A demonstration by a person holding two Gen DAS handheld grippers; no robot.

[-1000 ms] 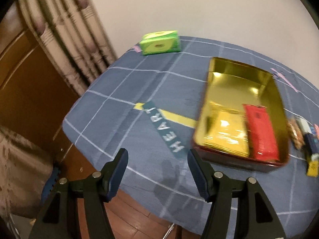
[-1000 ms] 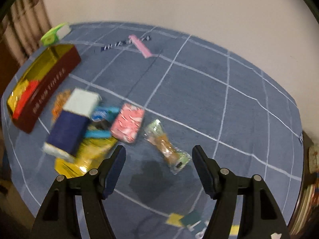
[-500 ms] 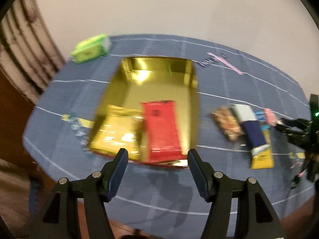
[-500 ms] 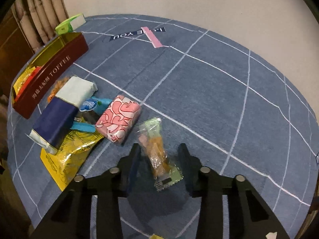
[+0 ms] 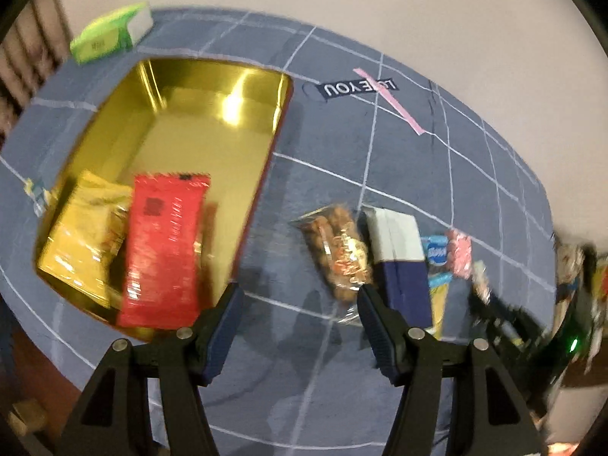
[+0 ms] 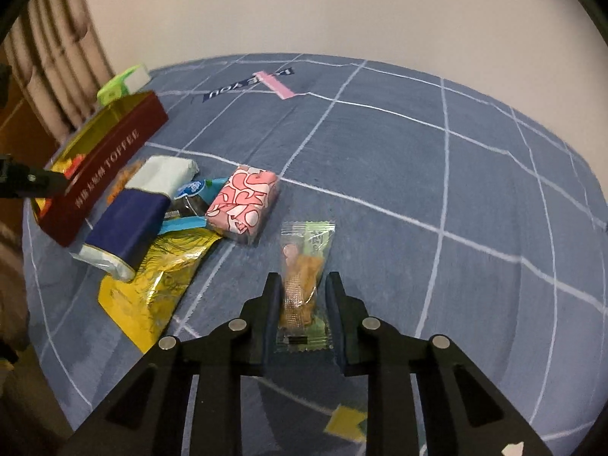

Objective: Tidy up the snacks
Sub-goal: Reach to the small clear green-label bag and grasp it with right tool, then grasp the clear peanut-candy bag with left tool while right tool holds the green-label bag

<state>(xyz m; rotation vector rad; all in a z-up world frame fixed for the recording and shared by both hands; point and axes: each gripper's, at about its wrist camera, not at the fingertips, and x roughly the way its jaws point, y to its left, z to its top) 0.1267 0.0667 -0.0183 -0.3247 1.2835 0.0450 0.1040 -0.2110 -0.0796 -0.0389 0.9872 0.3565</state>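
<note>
A gold-lined red toffee tin (image 5: 212, 114) (image 6: 110, 152) on the blue tablecloth holds a yellow packet (image 5: 83, 235) and a red packet (image 5: 163, 247). My left gripper (image 5: 296, 304) is open and empty above the cloth between the tin and a clear nut packet (image 5: 338, 254). My right gripper (image 6: 304, 296) is shut on a clear green-trimmed snack packet (image 6: 304, 273) lying on the cloth. Beside it lie a pink patterned pack (image 6: 243, 199), a navy and white box (image 6: 133, 212) (image 5: 399, 258) and a yellow foil bag (image 6: 152, 285).
A green box (image 5: 110, 36) (image 6: 121, 83) sits at the far edge by the curtain. A blue wrapper (image 6: 193, 190) lies under the box pile. The wall runs behind the round table. The table edge is close below both grippers.
My right gripper has closed its fingers around the clear green-trimmed packet. My left gripper has swung right, from the tin toward the loose snacks, still open.
</note>
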